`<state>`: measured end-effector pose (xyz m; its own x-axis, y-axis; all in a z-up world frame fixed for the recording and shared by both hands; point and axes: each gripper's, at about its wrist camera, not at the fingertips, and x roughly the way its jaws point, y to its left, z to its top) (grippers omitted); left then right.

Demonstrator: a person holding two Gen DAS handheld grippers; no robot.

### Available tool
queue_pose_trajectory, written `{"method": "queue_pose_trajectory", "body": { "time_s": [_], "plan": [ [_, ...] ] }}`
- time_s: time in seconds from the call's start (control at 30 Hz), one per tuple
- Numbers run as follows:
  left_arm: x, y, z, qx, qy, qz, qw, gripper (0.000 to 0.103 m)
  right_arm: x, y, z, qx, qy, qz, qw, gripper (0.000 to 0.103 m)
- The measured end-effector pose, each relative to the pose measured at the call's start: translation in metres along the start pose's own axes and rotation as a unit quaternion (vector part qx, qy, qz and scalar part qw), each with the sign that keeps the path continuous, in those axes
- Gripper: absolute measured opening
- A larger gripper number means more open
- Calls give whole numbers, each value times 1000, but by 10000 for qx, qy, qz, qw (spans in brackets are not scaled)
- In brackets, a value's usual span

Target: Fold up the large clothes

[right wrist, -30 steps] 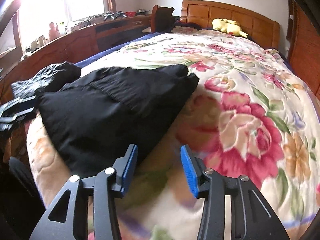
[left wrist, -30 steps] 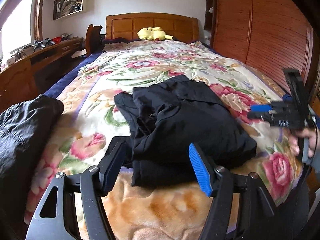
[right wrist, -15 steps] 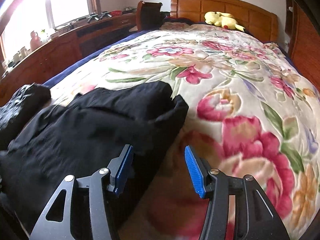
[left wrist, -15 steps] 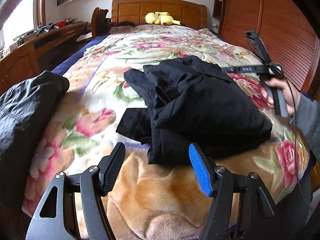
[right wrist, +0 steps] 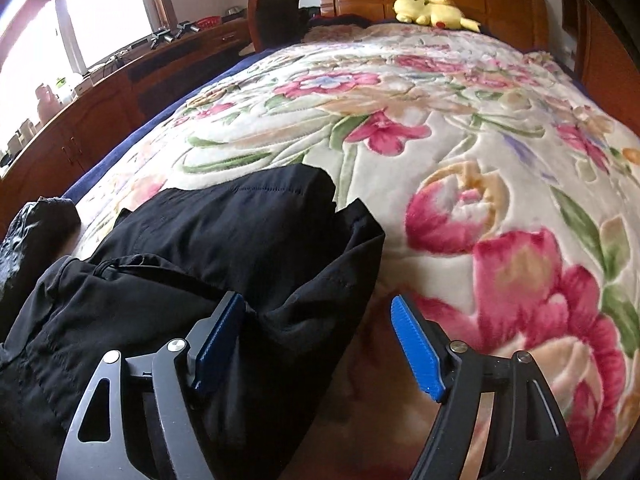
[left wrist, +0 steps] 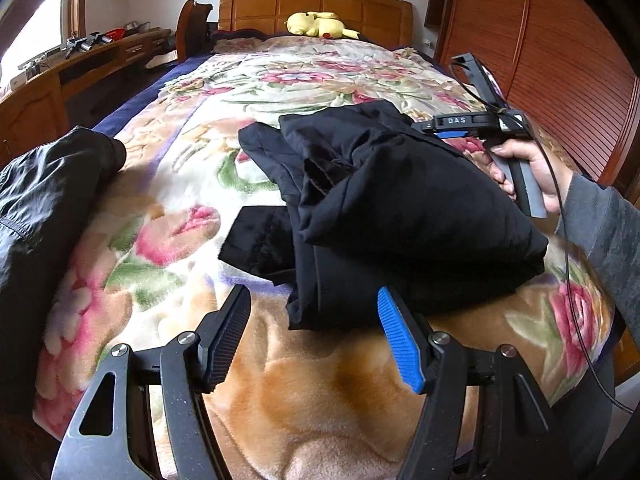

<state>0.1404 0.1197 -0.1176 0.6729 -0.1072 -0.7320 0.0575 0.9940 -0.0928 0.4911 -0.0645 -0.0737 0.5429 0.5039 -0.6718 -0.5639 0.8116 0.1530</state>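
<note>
A black garment (left wrist: 400, 200), loosely folded into a thick bundle, lies on the near end of the floral blanket (left wrist: 248, 92). A sleeve or flap sticks out on its left. My left gripper (left wrist: 312, 340) hovers open at the bundle's near edge, pads clear of the cloth. In the right wrist view the same garment (right wrist: 224, 248) fills the lower left. My right gripper (right wrist: 318, 344) straddles its right edge with jaws opening, not pinching the fabric. The left wrist view shows that right gripper (left wrist: 452, 128) in a person's hand (left wrist: 528, 168) at the bundle's far right side.
A second dark, shiny garment (left wrist: 44, 200) is heaped at the bed's left edge. A yellow plush toy (left wrist: 316, 24) rests by the wooden headboard (left wrist: 312, 4). A wooden desk (left wrist: 60, 80) runs along the left, and a wooden wardrobe (left wrist: 560, 60) stands on the right.
The right gripper swept in from the bed's right side to the black bundle's far right edge, and its jaws widened. The left gripper dipped slightly toward the near edge, still open.
</note>
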Motion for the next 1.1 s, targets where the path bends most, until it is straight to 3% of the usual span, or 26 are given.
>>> {"method": "queue_pose_trajectory", "body": {
  "time_s": [0.37,0.43,0.57,0.7,0.77,1.1],
  "plan": [
    [2,-2,0,-48,79,12,10000,67,21,-10,4,419,352,354,9979,75],
    [2,-1,0,-82,77,-103,9999,67,25,-14,2,692,320,530,9957,66],
    [6,1,0,-241,142,-304,9991,45,25,-10,0,665,237,589,9958,54],
    [9,2,2,-320,203,-304,9988,28,17,-1,0,387,208,499,9978,31],
    [9,1,3,-310,179,-243,9991,12,10,3,-1,250,144,378,9989,24],
    [-21,-13,11,163,-451,0,9989,5,-53,3,-15,111,-404,398,9983,17]
  ]
}}
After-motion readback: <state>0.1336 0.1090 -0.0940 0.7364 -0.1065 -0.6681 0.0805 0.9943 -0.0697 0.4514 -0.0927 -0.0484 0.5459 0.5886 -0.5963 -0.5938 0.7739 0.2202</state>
